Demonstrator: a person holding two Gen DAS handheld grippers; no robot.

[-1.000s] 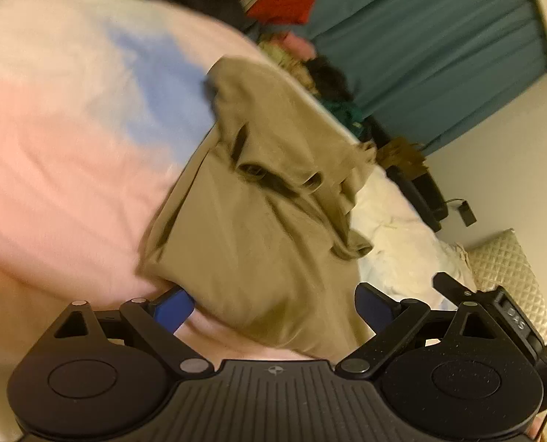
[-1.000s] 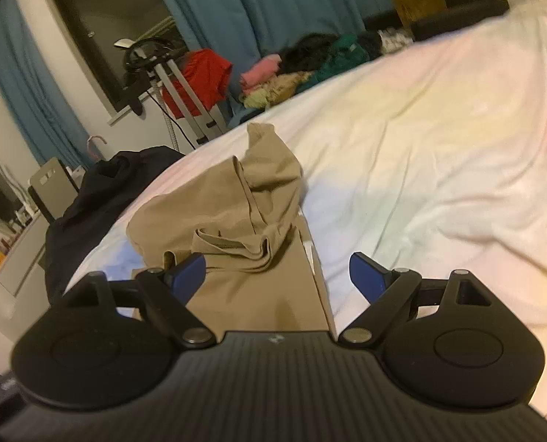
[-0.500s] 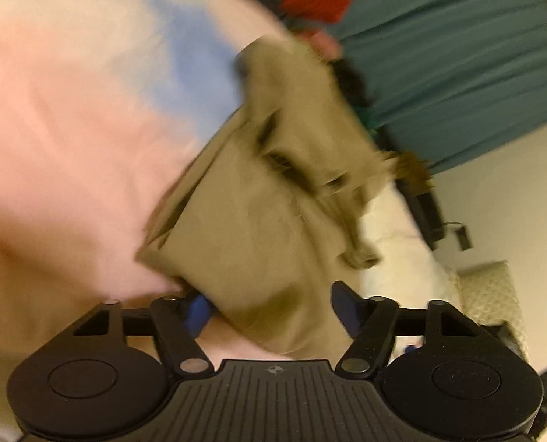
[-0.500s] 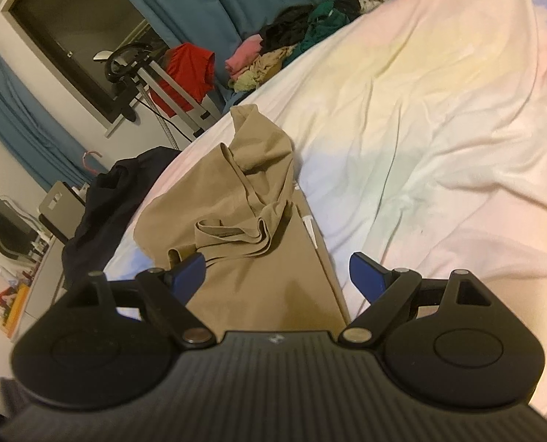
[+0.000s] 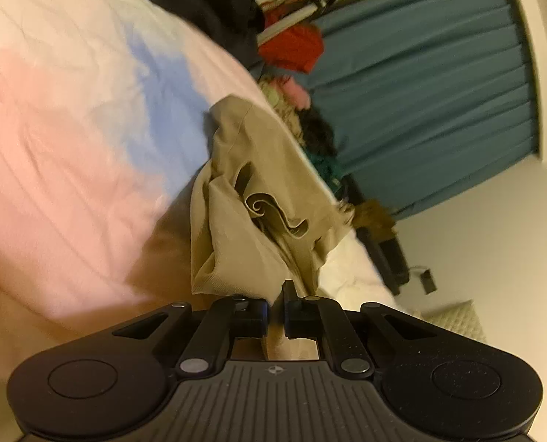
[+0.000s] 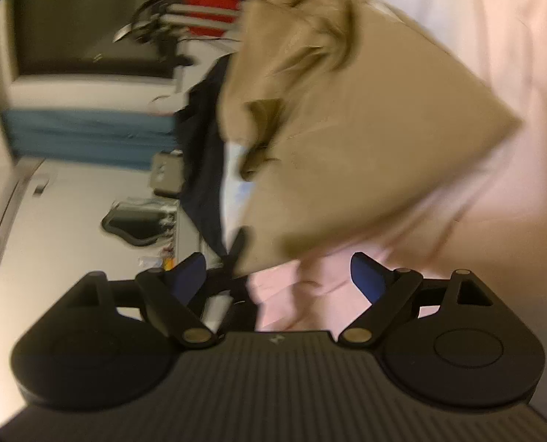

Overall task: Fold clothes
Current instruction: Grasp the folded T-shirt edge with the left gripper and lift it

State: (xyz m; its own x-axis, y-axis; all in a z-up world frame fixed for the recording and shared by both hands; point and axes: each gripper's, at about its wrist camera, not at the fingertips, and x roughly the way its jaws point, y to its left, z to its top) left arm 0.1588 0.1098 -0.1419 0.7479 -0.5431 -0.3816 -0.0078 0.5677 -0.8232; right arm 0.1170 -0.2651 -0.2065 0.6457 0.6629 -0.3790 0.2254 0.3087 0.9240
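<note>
Since a second ago my left gripper (image 5: pixel 277 309) has clenched the shirt (image 5: pixel 258 199) hem, shirt stretching toward twelve o'clock, while my right gripper (image 6: pixel 273 276) gapes empty.

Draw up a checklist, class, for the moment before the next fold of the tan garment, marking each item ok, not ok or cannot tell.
1. Left claw shut on the tan garment, at its near edge: ok.
2. Right claw gripping the garment: not ok, jaws open.
3. Garment corner near the right claw: ok.
4. Garment lying flat: not ok, bunched.
5. Bedsheet bare beside the garment: ok.
6. Which garment edge the left claw holds: cannot tell.
</note>
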